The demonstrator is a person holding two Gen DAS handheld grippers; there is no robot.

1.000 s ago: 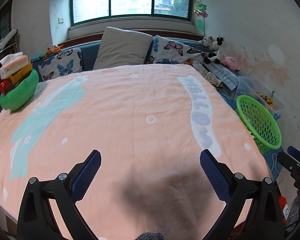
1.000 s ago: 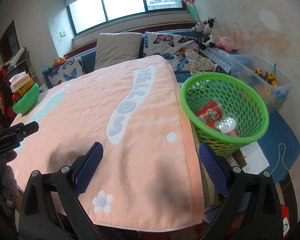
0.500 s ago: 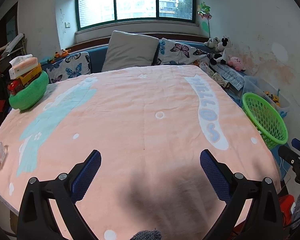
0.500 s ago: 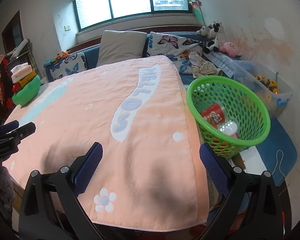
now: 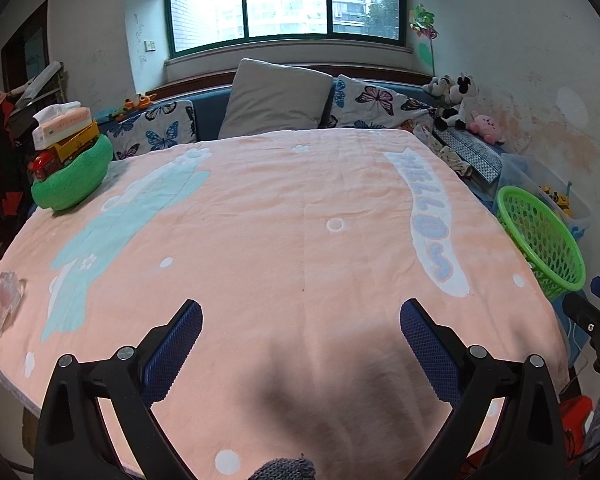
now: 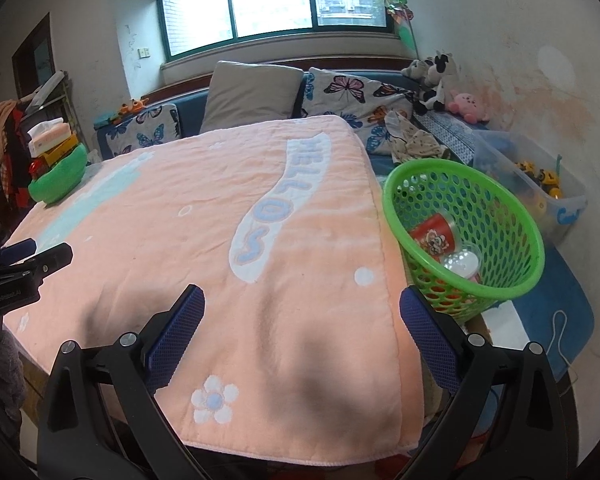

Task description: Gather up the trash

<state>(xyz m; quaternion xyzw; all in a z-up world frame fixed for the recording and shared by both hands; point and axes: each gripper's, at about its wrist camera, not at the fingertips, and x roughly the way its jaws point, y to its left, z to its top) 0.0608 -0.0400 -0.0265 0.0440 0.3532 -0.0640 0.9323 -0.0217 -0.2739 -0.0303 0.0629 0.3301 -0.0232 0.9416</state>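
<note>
I've pulled back, baring a crumpled wrapper (image 5: 2,300) at the blanket's (image 5: 300,220) left edge; both grippers gape empty, so my left gripper (image 5: 300,320) reaches there next

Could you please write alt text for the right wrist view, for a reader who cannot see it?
The open right gripper hovers over a pink blanket covering a table. Beside the table's right edge sits a green mesh basket holding a red cup and a clear plastic cup.

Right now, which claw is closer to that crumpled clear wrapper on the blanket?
Left. The left claw hovers with the crumpled wrapper off to its left; the right claw is over by the green basket.
</note>
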